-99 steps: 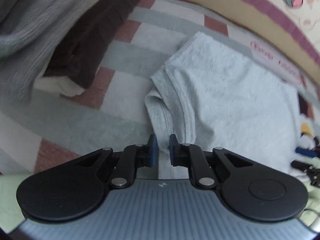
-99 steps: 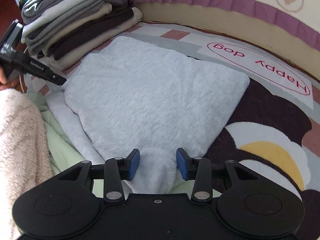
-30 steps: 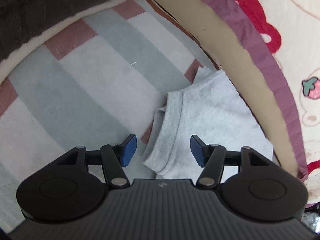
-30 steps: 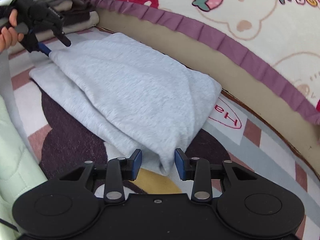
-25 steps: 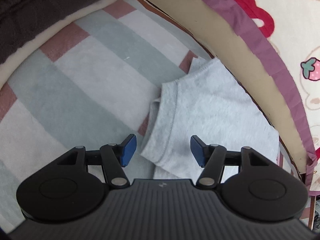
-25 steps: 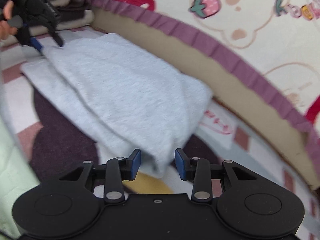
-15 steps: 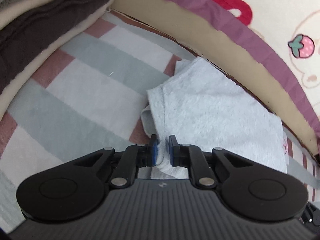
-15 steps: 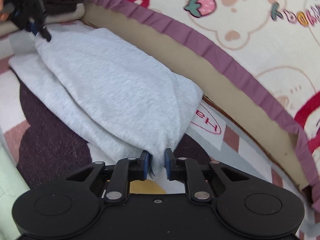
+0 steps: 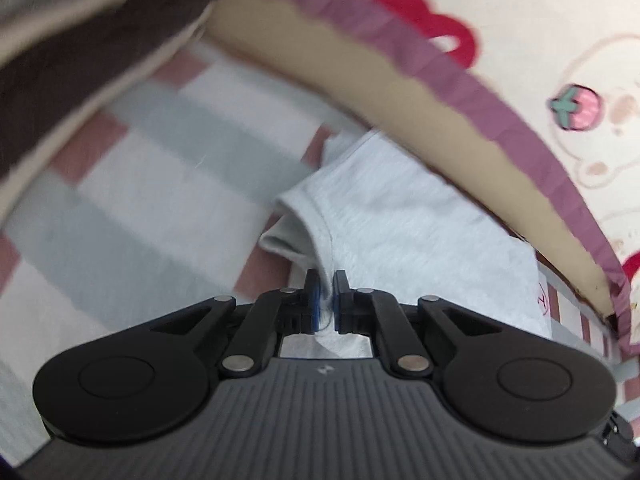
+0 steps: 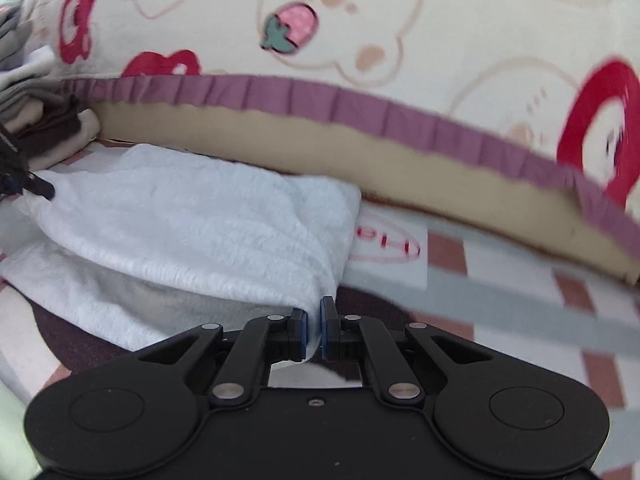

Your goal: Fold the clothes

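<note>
Both tongs are clamped on the same light grey garment [image 10: 192, 220], one at each end. Nearest in the right wrist view, the right tongs [image 10: 314, 330] have their blue pads drawn almost together, with a corner of the grey cloth pinched in the narrow gap between them. In the left wrist view the left tongs [image 9: 325, 302] are likewise nearly closed, gripping the cloth beside a stitched, banded edge that bunches into a small loop just left of the pads.

From the right tongs the garment runs away to the far left across a checked mat [image 10: 500, 300] of pink, grey and white squares. It lies doubled, an upper layer over a lower one, and its far left corner is held by the left tongs, seen there only as a dark tip [image 10: 38, 188]. Behind it runs a tan bumper [image 10: 400, 168] with a purple frill, and at the far left sits a stack of folded clothes [image 10: 44, 120].

Judged from the two-handed grip on an already layered piece, a fold or a carry of this garment is in hand; which one cannot be told. Whatever comes next calls for both ends to travel together, level, so the layers stay aligned.
</note>
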`<state>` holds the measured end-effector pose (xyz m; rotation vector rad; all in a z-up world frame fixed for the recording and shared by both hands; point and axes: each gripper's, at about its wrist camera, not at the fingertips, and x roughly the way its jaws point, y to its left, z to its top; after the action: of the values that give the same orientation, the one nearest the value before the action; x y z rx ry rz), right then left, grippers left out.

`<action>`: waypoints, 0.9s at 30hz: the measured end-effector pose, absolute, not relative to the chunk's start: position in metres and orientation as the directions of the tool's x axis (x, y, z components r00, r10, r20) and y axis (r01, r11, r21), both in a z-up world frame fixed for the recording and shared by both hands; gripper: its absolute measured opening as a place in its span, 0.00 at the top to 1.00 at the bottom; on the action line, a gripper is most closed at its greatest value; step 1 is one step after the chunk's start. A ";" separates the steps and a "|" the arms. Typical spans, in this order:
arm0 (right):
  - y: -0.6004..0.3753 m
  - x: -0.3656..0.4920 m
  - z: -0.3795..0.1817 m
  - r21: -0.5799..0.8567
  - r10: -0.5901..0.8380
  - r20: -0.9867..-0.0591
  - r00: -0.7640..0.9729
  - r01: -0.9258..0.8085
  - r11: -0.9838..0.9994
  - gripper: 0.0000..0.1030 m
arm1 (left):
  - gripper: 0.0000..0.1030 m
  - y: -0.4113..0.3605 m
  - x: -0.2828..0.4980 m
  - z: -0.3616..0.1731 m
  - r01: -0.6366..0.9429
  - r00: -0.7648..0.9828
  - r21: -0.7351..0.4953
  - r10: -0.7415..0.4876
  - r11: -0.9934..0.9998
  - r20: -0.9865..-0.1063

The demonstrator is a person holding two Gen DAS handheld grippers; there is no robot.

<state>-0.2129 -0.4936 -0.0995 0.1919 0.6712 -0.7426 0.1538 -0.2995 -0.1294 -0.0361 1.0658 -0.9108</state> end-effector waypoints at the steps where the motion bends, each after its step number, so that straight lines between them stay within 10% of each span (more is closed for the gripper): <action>1: -0.496 -0.213 -0.104 -0.050 -0.552 -0.643 0.531 0.690 0.722 0.92 | 0.94 -0.301 0.150 -0.128 0.635 0.164 -0.431 -0.657 0.641 -0.736; 4: -0.496 -0.213 -0.116 -0.047 -0.559 -0.659 0.504 0.714 0.699 0.65 | 0.94 -0.302 0.147 -0.133 0.631 0.138 -0.434 -0.644 0.643 -0.752; 7: -0.495 -0.207 -0.120 -0.073 -0.530 -0.664 0.528 0.660 0.748 0.67 | 0.95 -0.298 0.150 -0.131 0.616 0.131 -0.464 -0.663 0.637 -0.737; 9: -0.496 -0.206 -0.115 -0.097 -0.500 -0.650 0.572 0.590 0.802 0.96 | 0.95 -0.297 0.147 -0.133 0.622 0.127 -0.448 -0.647 0.643 -0.752; 27: -0.493 -0.235 -0.107 -0.059 -0.572 -0.649 0.501 0.717 0.694 0.80 | 0.89 -0.286 0.130 -0.127 0.691 0.291 -0.173 -0.488 0.702 -0.823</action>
<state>-0.2349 -0.4933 -0.1070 0.2305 0.6924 -0.7876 0.1302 -0.2857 -0.1271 0.2330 1.0017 -0.7955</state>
